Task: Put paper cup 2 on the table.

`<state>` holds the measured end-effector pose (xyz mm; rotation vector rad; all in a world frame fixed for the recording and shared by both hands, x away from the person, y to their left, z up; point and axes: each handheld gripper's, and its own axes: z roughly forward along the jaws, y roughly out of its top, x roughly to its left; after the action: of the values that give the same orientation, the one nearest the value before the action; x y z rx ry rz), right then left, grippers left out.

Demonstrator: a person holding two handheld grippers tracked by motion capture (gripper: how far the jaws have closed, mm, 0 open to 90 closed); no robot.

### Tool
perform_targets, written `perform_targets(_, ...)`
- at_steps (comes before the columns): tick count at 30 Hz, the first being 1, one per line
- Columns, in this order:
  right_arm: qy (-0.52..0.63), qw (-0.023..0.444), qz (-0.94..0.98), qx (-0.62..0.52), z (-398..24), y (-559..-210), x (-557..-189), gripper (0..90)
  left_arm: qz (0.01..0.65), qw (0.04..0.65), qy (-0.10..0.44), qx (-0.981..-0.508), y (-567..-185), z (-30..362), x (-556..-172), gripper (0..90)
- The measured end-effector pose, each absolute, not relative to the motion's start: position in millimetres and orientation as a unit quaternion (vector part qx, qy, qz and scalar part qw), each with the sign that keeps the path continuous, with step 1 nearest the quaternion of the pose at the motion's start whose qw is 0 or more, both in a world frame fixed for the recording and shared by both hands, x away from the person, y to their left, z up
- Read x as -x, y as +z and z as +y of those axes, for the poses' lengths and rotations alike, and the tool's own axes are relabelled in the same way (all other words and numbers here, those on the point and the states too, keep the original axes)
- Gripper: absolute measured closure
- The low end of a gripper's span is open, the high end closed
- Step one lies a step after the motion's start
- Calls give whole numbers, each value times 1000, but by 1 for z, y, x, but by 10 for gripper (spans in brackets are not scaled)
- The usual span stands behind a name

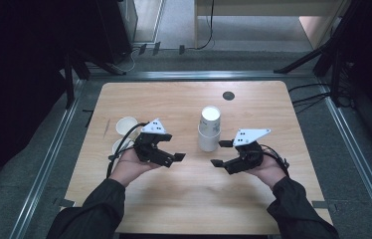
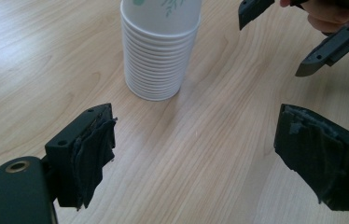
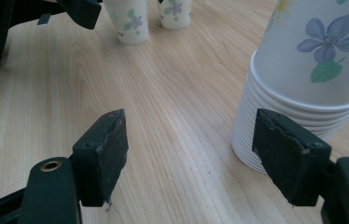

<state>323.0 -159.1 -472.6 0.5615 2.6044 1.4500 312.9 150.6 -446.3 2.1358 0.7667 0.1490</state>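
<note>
Pale wooden tabletop [image 1: 184,194]: tall stack of white flower-printed paper cups [image 1: 209,130] upright at centre, two single cups [image 1: 124,133] already set out at left, left gripper [image 1: 173,155] and right gripper [image 1: 220,153] both spread, empty, flanking the stack; most cups undealt.

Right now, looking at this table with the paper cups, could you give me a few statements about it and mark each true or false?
1. The stack of cups stands upright on the table. True.
2. The left gripper is clamped on the stack. False: its jaws are open, with nothing between them.
3. Two single cups stand apart from the stack. True.
4. The right gripper holds a cup. False: it is open and holds nothing, beside the stack.
5. The cups are plain white. False: they bear a flower print.
</note>
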Motion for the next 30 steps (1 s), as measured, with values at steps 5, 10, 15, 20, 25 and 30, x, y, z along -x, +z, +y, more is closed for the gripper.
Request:
perform_targets(5, 474, 54, 860, -182, -158, -475, -323, 271, 306, 428, 61, -848, -449, 149, -311, 129)
perform_targets(10, 464, 51, 865, -185, -156, -481, -326, 268, 302, 424, 52, -852, -457, 144, -309, 130)
perform_targets(15, 464, 48, 864, -188, -153, -483, -328, 268, 303, 423, 53, -852, -465, 138, -308, 130)
perform_targets(20, 462, 48, 866, -186, -153, -484, -328, 268, 304, 425, 51, -851, -469, 137, -309, 130)
perform_targets(25, 463, 51, 865, -187, -154, -484, -328, 268, 305, 428, 55, -849, -468, 140, -310, 132)
perform_targets(30, 463, 49, 865, -190, -155, -485, -330, 268, 300, 428, 53, -851, -469, 142, -311, 135)
